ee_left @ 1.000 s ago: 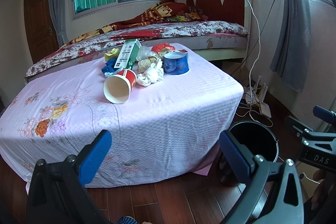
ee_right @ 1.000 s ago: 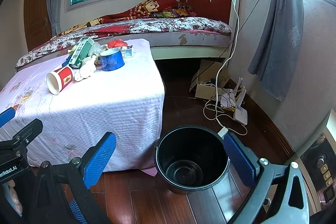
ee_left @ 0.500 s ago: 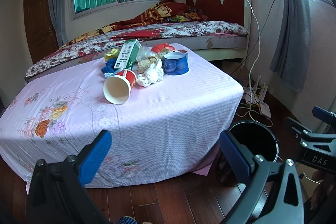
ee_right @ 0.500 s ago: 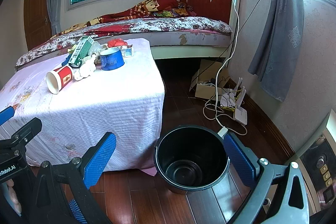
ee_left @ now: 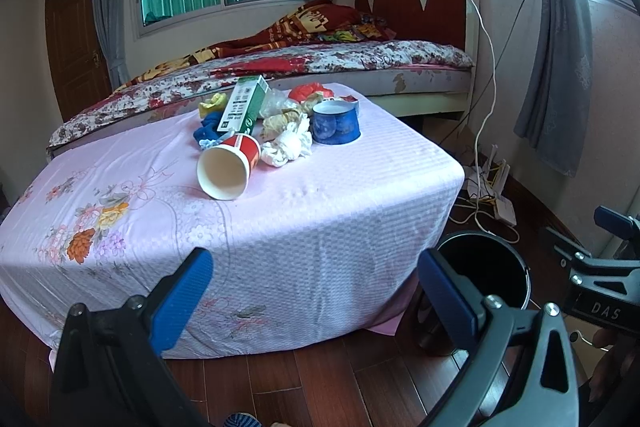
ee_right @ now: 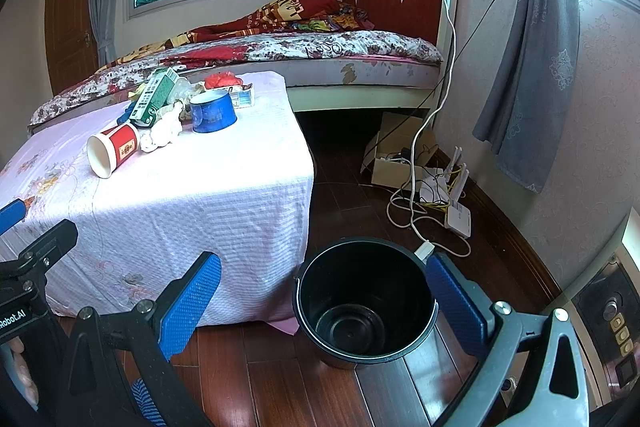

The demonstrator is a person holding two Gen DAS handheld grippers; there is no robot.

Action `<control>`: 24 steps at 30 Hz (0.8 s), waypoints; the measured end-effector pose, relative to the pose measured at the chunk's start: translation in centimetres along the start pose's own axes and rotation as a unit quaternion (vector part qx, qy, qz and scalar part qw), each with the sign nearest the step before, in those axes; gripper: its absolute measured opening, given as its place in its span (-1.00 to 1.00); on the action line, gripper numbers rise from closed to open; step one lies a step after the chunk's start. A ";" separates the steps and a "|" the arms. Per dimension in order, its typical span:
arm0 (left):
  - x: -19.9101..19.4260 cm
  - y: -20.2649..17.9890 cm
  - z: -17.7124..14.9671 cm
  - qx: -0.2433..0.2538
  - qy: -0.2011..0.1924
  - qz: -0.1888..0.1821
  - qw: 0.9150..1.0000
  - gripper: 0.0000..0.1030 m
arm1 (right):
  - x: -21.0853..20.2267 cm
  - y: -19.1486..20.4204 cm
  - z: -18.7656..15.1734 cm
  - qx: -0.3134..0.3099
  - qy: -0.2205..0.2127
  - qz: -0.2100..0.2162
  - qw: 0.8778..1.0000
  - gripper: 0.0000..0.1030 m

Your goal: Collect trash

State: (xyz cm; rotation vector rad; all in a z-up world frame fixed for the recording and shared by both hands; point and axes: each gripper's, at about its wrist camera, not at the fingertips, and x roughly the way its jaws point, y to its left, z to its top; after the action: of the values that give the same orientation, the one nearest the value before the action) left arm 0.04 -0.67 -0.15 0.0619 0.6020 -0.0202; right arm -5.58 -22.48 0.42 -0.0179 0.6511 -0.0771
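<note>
Nearest to you, both tools hang low over the wood floor with their blue fingers spread wide and nothing between them: your left gripper (ee_left: 316,291) faces the near edge of the table (ee_left: 320,219), and your right gripper (ee_right: 324,299) frames the black bucket (ee_right: 366,301). Only the finger pads and black frames show; your hands are cut off at the picture edges. The bucket stands on the floor just beside the table's near right corner, and its inside looks bare down to the bottom. From the left wrist view the table drape hides part of its rim.

Farther off, the trash sits in a cluster on the far part of the pink cloth. A red paper cup (ee_left: 229,166) lies on its side, mouth toward you, nothing visible inside. Just right of it lies crumpled white tissue (ee_left: 288,143), then a blue round tub (ee_left: 335,123) standing upright; its contents cannot be made out. Behind the cup a green carton (ee_left: 242,103) leans tilted over a blue scrap, with yellow and red wrappers half hidden beyond. Past the table stretches the bed (ee_left: 320,63).
</note>
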 end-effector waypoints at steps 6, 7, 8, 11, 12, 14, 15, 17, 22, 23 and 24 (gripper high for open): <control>0.1 0.0 0.1 -0.001 0.000 0.001 1.000 0.99 | 0.4 0.2 -0.3 -0.002 0.002 0.000 1.000 1.00; 0.1 0.0 0.2 -0.001 0.000 0.002 1.000 0.99 | 0.5 0.2 -0.4 -0.004 0.003 0.000 1.000 1.00; 0.1 0.0 0.1 -0.001 -0.001 0.003 1.000 0.99 | 0.5 0.4 -0.4 -0.005 0.004 0.000 1.000 1.00; 0.2 0.1 0.2 -0.002 0.000 0.004 1.000 0.99 | 0.6 0.6 -0.4 -0.008 0.005 0.001 1.000 1.00; 0.2 0.1 0.2 -0.002 0.001 0.003 1.000 0.99 | 0.6 0.7 -0.4 -0.009 0.005 0.000 1.000 1.00; 0.3 0.5 0.2 -0.004 0.000 0.003 1.000 0.99 | 0.6 0.8 -0.4 -0.011 0.005 -0.001 1.000 1.00; 0.3 0.6 0.3 -0.004 0.000 0.003 1.000 0.99 | 0.5 0.8 -0.3 -0.011 0.005 0.000 1.000 1.00; 0.3 0.9 0.4 -0.005 0.000 0.004 1.000 0.99 | 0.6 0.8 -0.2 -0.010 0.006 0.003 1.000 1.00; 0.7 1.7 1.3 -0.010 -0.009 0.008 1.000 0.99 | 1.0 1.6 0.6 -0.024 0.009 0.009 1.000 1.00; 0.8 1.9 1.5 -0.012 -0.011 0.009 1.000 0.99 | 1.1 1.8 0.9 -0.026 0.009 0.012 1.000 1.00; 0.9 2.1 1.6 -0.013 -0.012 0.009 1.000 0.99 | 1.2 2.0 1.1 -0.027 0.008 0.014 0.999 1.00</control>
State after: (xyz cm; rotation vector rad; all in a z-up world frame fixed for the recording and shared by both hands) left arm 1.76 1.35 0.76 0.0417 0.5778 0.0042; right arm -3.81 -20.59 0.47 -0.0613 0.6690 -0.0328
